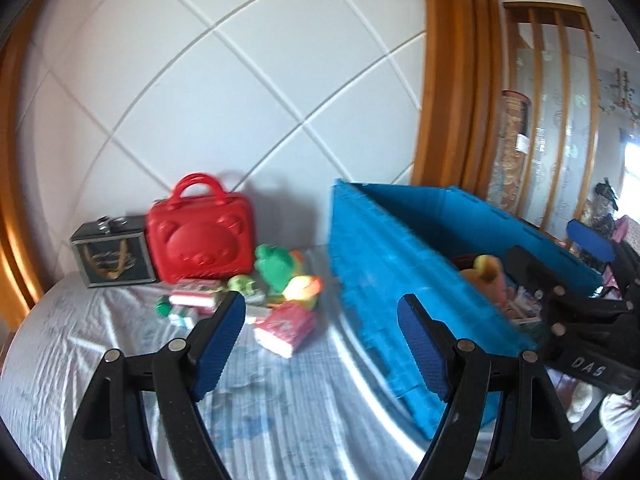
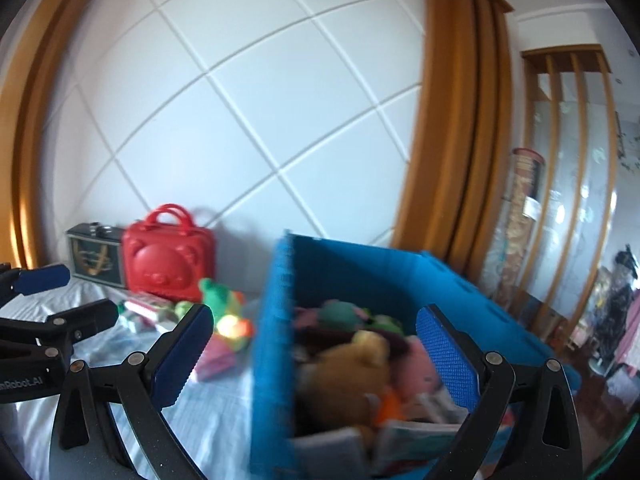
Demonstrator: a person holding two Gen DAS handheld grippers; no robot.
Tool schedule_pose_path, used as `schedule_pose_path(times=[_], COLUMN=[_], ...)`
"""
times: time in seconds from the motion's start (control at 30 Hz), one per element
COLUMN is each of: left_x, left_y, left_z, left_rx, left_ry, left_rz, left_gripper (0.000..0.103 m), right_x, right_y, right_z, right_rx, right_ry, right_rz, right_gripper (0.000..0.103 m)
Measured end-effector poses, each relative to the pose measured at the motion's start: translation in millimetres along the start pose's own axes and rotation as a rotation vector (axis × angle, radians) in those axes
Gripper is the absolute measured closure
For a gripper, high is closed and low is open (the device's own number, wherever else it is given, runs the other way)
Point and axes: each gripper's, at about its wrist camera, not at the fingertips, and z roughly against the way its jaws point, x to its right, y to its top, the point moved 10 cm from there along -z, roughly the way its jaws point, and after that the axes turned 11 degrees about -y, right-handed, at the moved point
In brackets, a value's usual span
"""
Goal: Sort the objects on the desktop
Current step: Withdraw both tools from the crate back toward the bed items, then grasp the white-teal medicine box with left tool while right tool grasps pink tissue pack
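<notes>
In the left wrist view my left gripper [image 1: 322,344] stands open and empty above the pale blue cloth [image 1: 100,332]. Just beyond it lies a pile of small items: a pink packet [image 1: 286,328], a green plush [image 1: 276,264] and several packets and toys. A blue crate [image 1: 392,256] stands to the right. My right gripper [image 2: 316,356] is open too, hovering at the crate's [image 2: 360,268] near left corner with nothing pressed between its pads. Inside the crate lie a brown plush [image 2: 352,368], a pink plush [image 2: 416,364] and other items. Each gripper shows at the edge of the other's view.
A red bear-faced case [image 1: 200,236] and a dark box [image 1: 114,254] stand against the white panelled wall behind the pile. A wooden frame [image 1: 452,80] rises behind the crate, with a slatted partition [image 1: 560,120] further right. Both views are blurred.
</notes>
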Motion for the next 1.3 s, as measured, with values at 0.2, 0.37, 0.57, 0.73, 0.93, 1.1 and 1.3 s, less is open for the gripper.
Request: schedule_pose_path(times=[0.2, 0.37, 0.57, 0.73, 0.93, 1.1, 1.3], left_x=[-90.9, -162.7, -224.6, -262.7, -304.8, -344.4, -366.8], left_y=[-24.5, -50.0, -72.3, -75.0, -81.1, -104.0, -129.4], left_z=[11.4, 8.2, -18.3, -60.0, -128.9, -200.1, -276.5], left_rx=[-0.040, -0.107, -0.205, -0.275, -0.345, -0.431, -0.524], left_ry=[0.115, 0.217, 0.284, 0.318, 0.310, 0.275, 0.233], left_rz=[0.068, 0.103, 0.163, 0.169, 0.169, 0.170, 0.153], left_gripper=[0.025, 0.025, 0.025, 0.025, 0.025, 0.025, 0.025], right_x=[-69.9, -113.3, -159.4, -186.4, -211.3, -216.1, -216.8], right_y=[6.6, 1.4, -28.4, -57.6, -96.5, -135.9, -175.6], right_z=[-1.1, -19.0, -73.9, -139.6, -224.1, -279.3, -324.4], right_rx=[-0.016, -0.072, -0.226, -0.343, -0.496, -0.616, -0.731], right_ry=[0.078, 0.153, 0.225, 0.206, 0.194, 0.158, 0.123], right_rz=[0.044, 0.049, 0.028, 0.061, 0.049, 0.021, -0.012], right_gripper=[0.000, 0.000, 0.000, 0.000, 0.000, 0.000, 0.000])
